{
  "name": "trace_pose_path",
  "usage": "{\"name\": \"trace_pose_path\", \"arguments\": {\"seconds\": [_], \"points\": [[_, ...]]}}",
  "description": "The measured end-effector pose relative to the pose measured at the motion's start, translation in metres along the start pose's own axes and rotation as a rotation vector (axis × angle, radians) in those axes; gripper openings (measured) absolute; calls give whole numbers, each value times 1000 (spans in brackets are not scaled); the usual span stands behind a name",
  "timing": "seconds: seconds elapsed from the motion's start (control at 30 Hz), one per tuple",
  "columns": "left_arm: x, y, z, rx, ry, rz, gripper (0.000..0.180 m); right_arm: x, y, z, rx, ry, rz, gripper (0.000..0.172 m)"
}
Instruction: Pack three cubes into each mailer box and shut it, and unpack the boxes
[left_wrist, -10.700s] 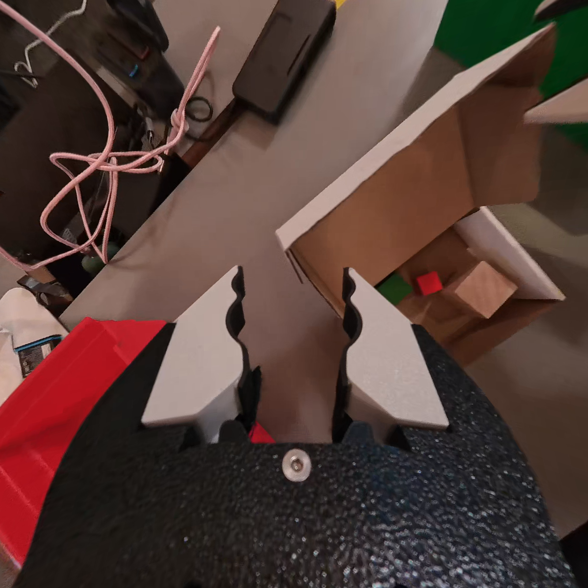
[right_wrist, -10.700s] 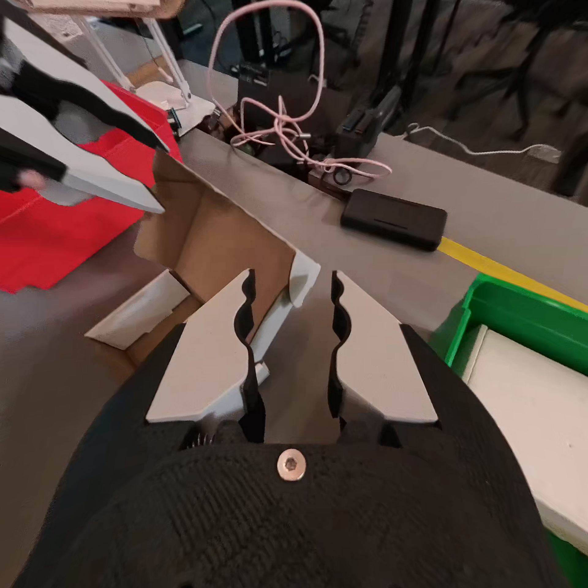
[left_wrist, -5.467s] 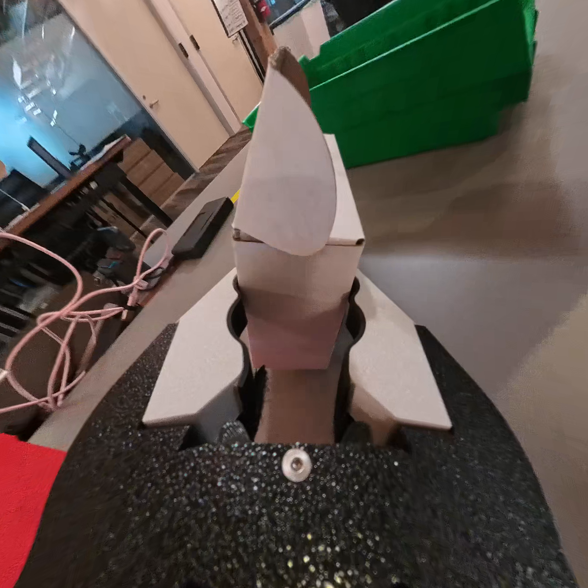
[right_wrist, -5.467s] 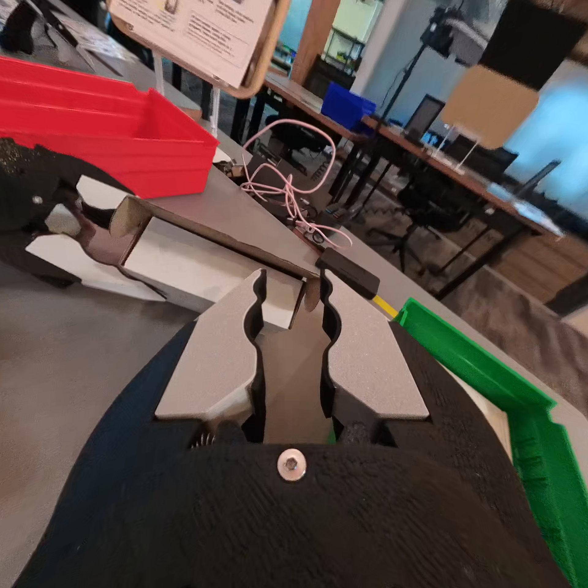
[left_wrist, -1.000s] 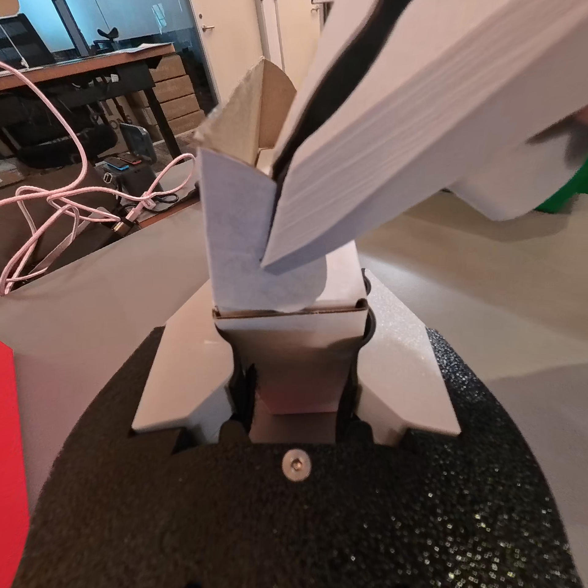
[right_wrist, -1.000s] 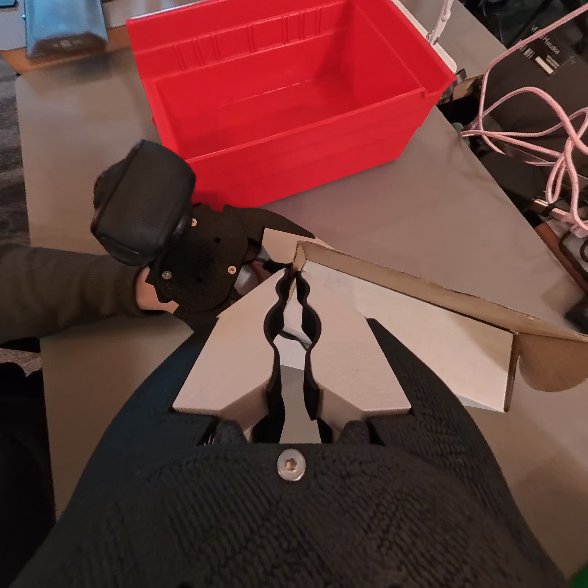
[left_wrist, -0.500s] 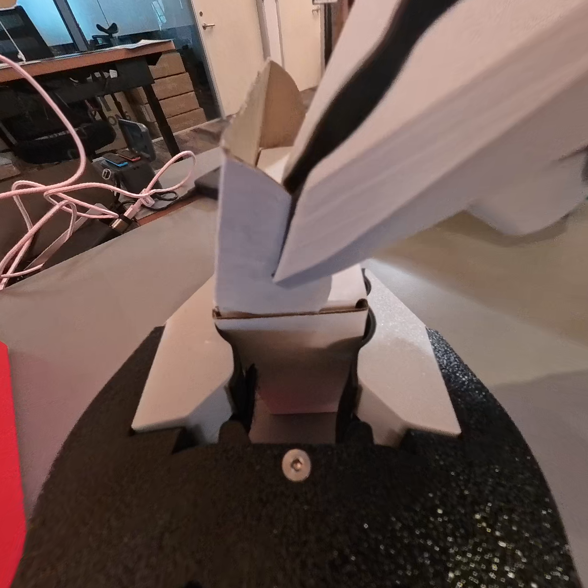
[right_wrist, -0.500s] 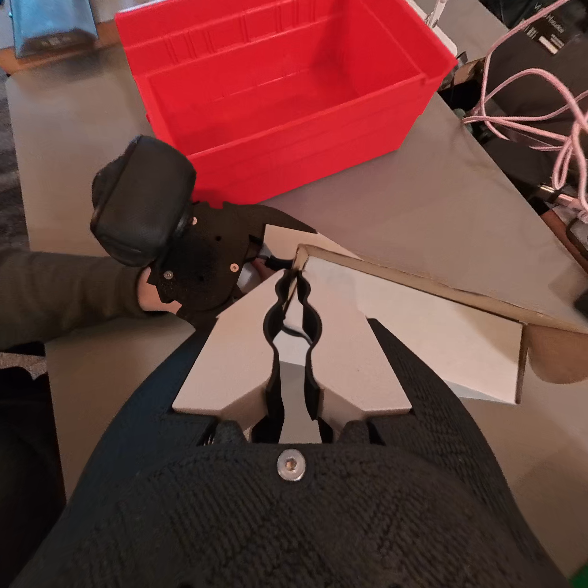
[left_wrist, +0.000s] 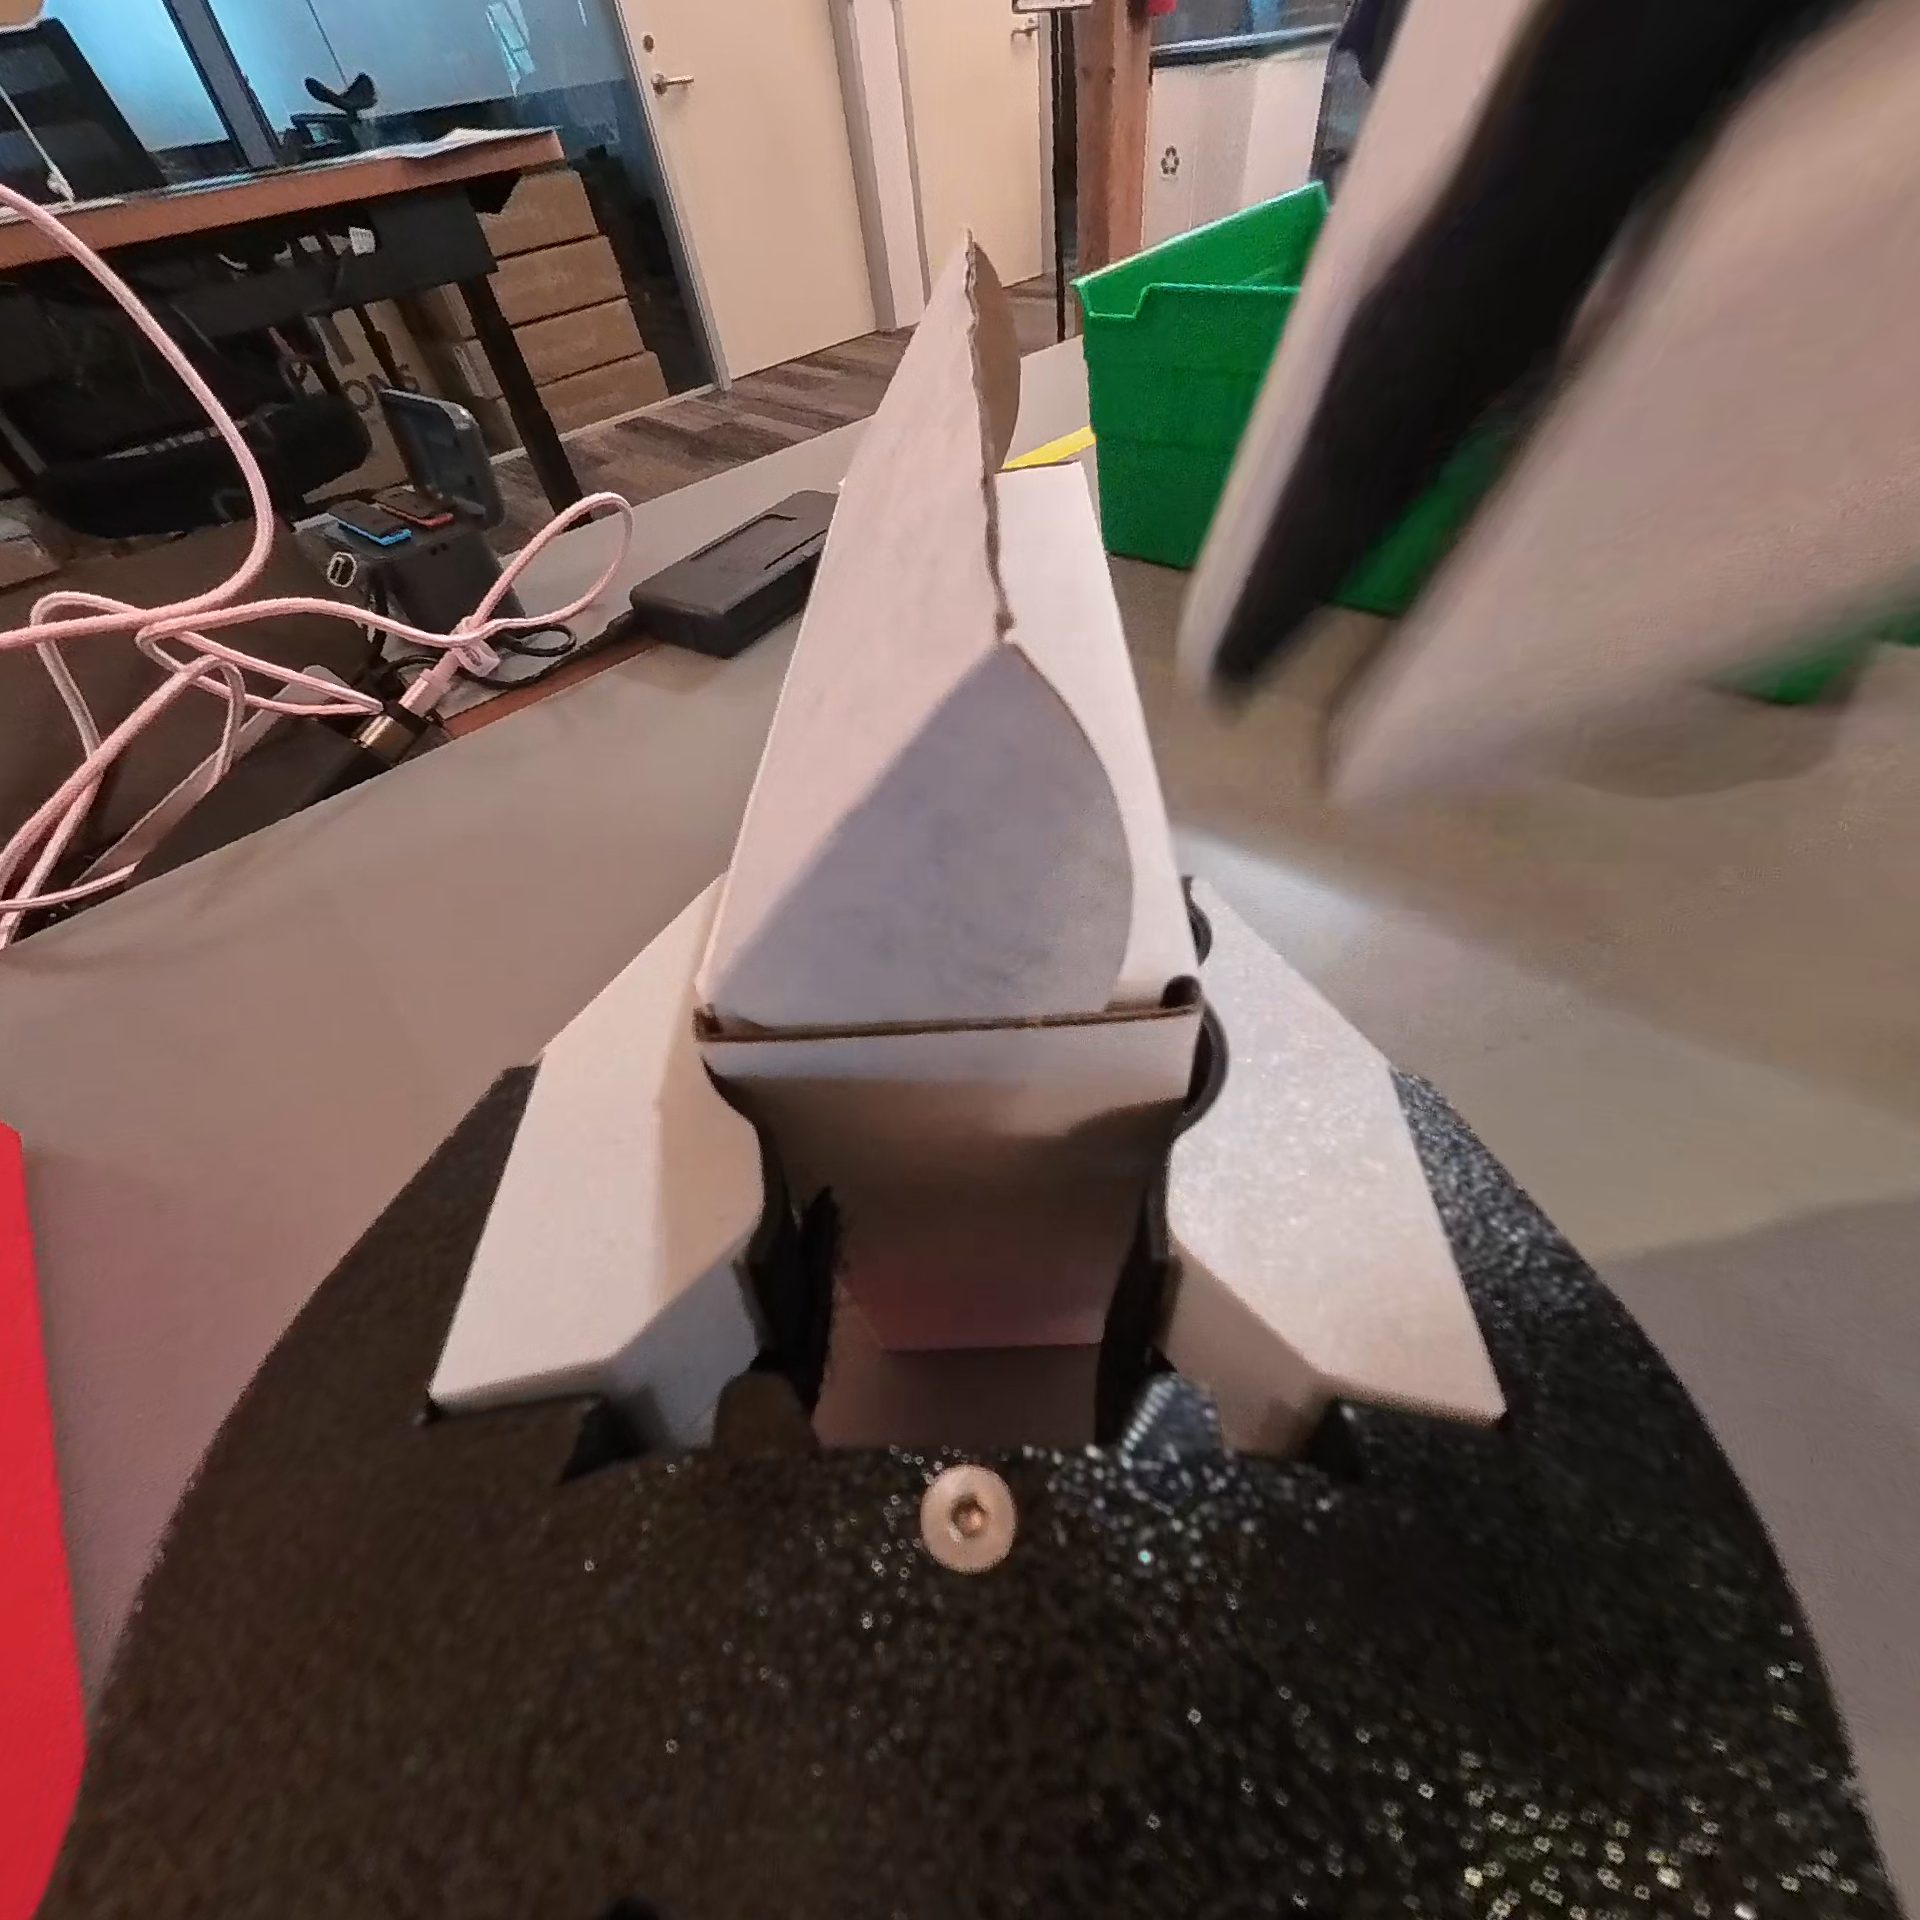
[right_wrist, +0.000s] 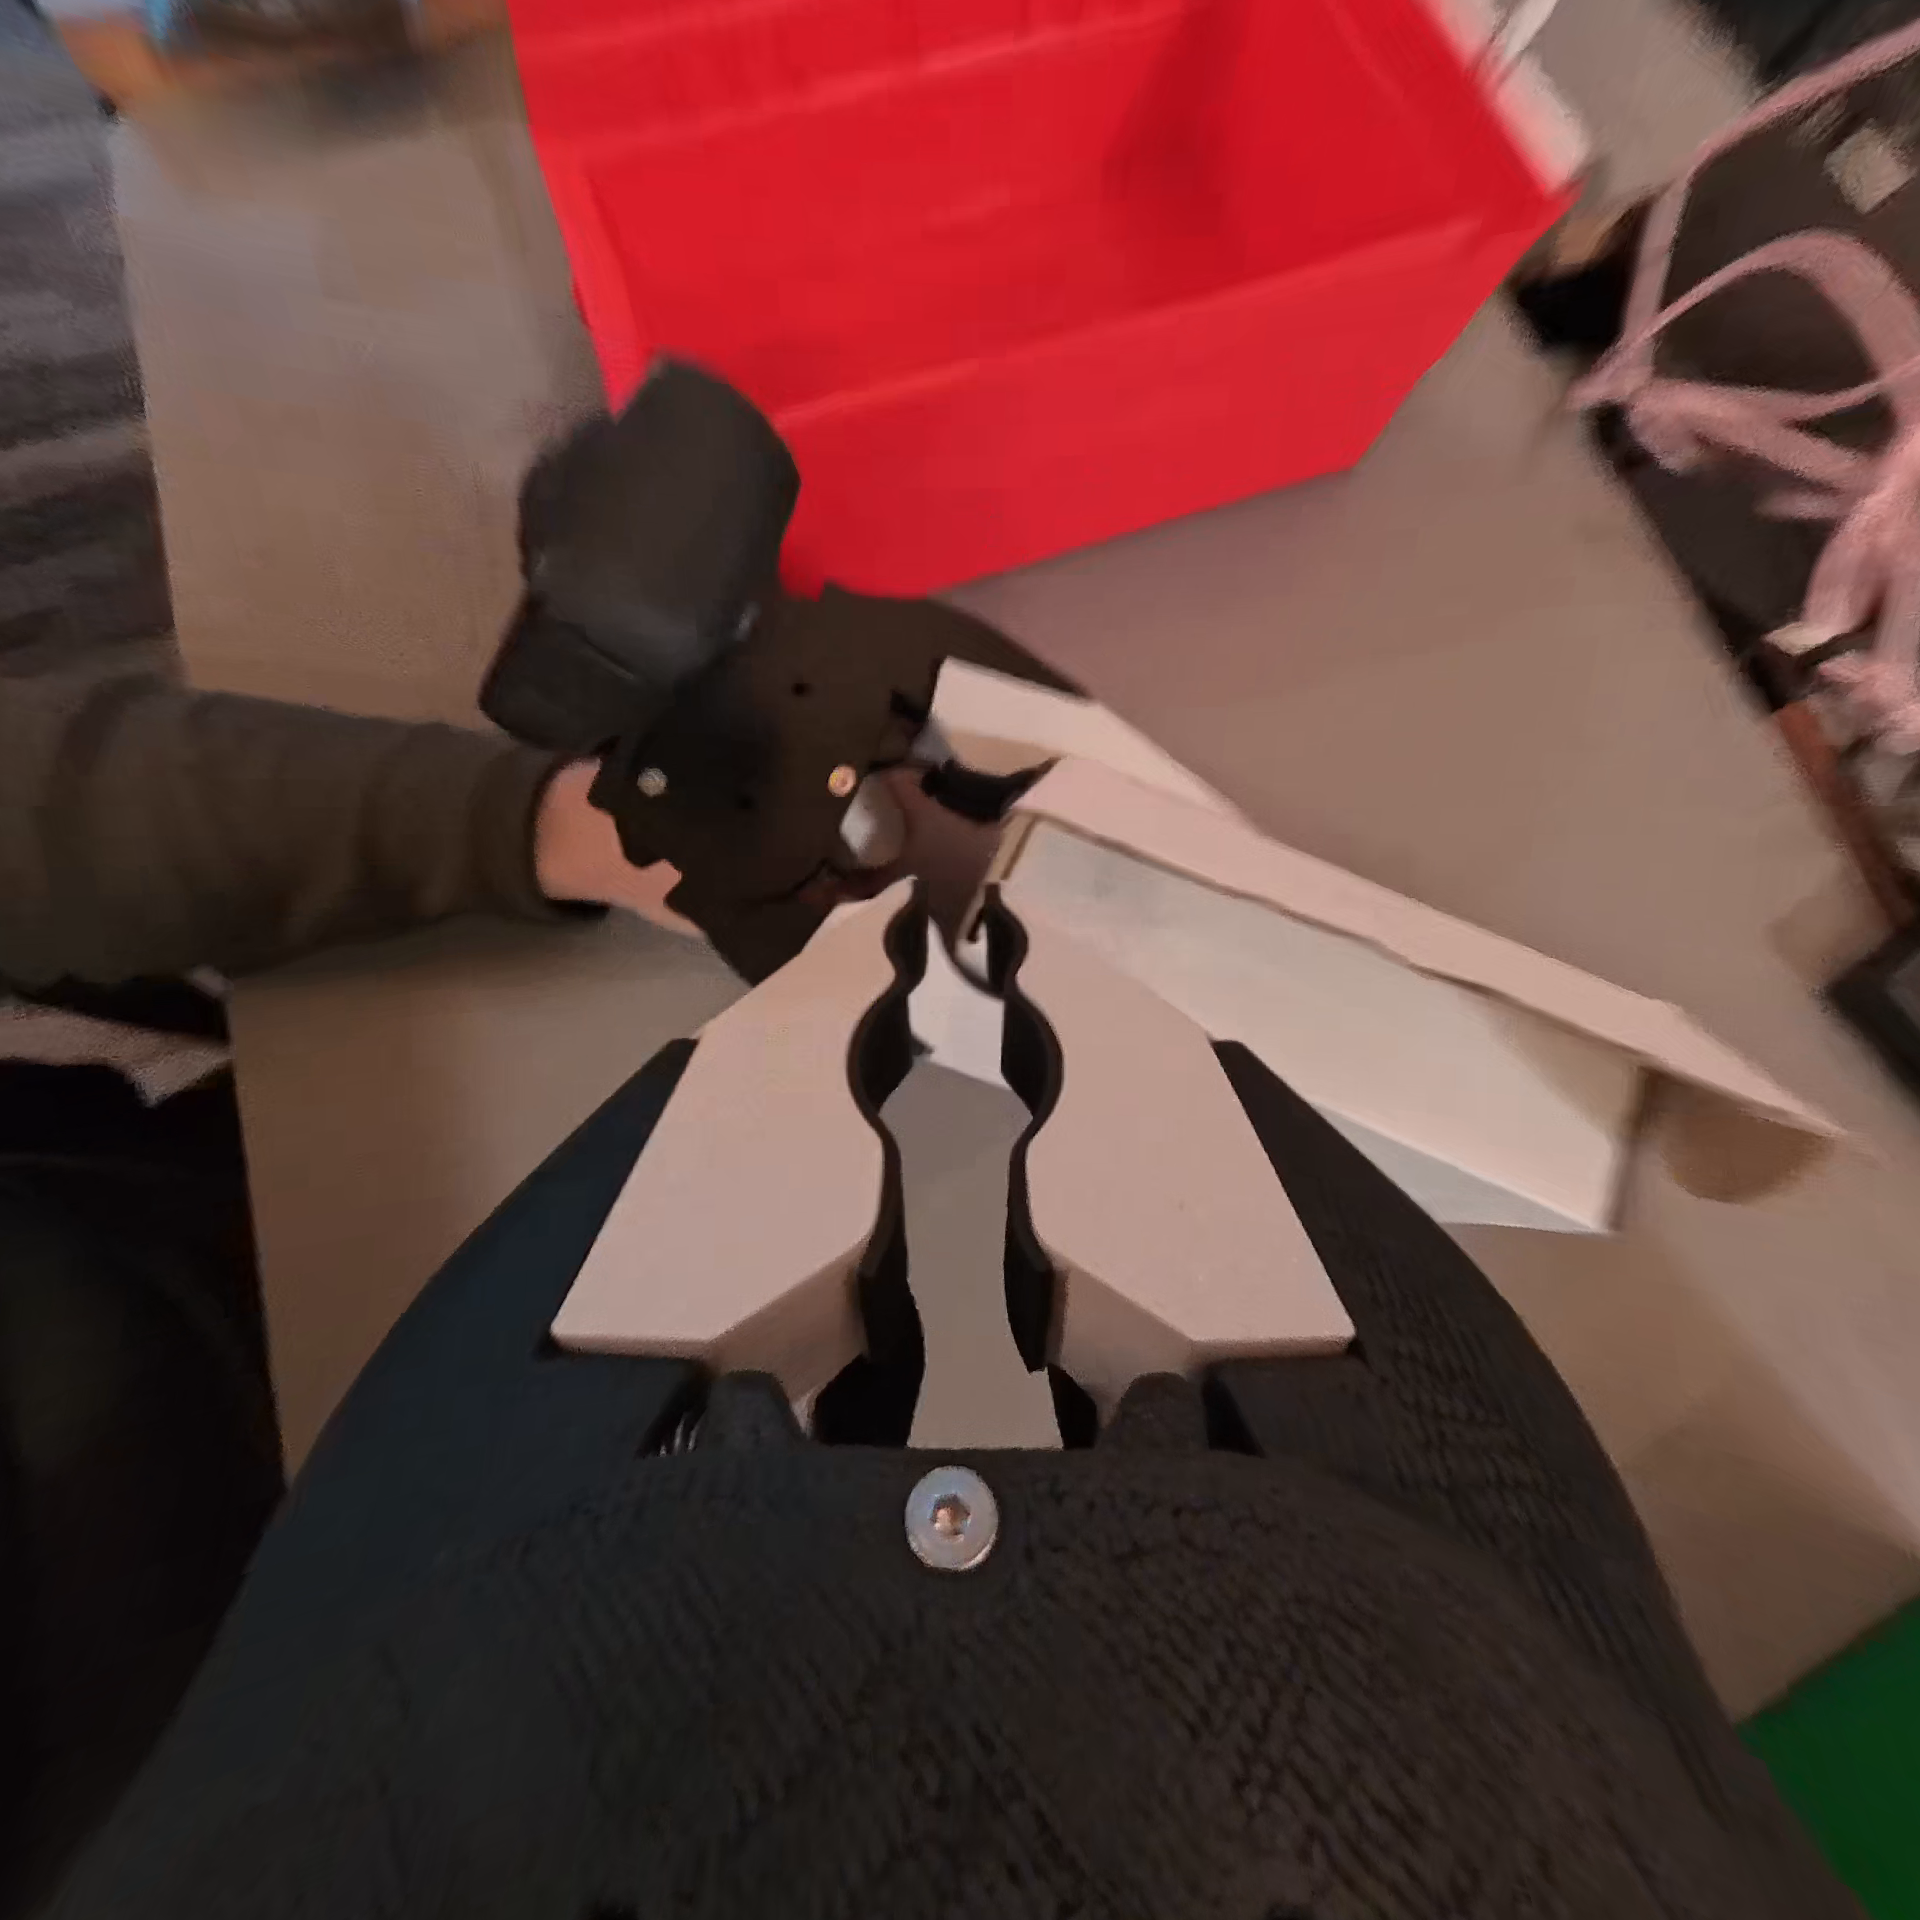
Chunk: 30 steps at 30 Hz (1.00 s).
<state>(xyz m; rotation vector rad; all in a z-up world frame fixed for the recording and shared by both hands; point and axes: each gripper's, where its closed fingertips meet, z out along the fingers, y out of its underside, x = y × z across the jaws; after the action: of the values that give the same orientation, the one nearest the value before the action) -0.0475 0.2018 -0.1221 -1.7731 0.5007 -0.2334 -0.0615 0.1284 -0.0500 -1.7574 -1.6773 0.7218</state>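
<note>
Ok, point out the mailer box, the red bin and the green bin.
mailer box (left_wrist: 945, 1044): left wrist view, on its white end wall, between the tool's fingers.
red bin (right_wrist: 1039, 436): right wrist view, on its near outer wall.
green bin (left_wrist: 1174, 416): left wrist view, on its near side wall.

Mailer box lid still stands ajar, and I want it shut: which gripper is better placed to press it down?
Probably right: the right gripper is open and free beside the lid, while the left gripper grips the mailer box end.
</note>
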Motion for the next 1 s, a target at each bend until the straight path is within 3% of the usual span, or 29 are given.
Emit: {"name": "trace_pose_path", "arguments": {"seconds": [0.13,0.23,0.57,0.83,0.93,1.0], "points": [[1,0,0,0,9,1,78,51,-37,-52,292,270,-17,0],[2,0,0,0,17,10,77,84,-38,-65,390,375,8,0],[4,-1,0,3,31,17,77,113,-7,-26,287,341,84,0],[3,0,0,3,33,6,77,149,16,-56,290,444,192,0],[3,0,0,4,34,6,77,140,34,-51,217,313,231,34],[4,0,0,5,36,6,77,141,44,-44,183,287,227,31]]}}
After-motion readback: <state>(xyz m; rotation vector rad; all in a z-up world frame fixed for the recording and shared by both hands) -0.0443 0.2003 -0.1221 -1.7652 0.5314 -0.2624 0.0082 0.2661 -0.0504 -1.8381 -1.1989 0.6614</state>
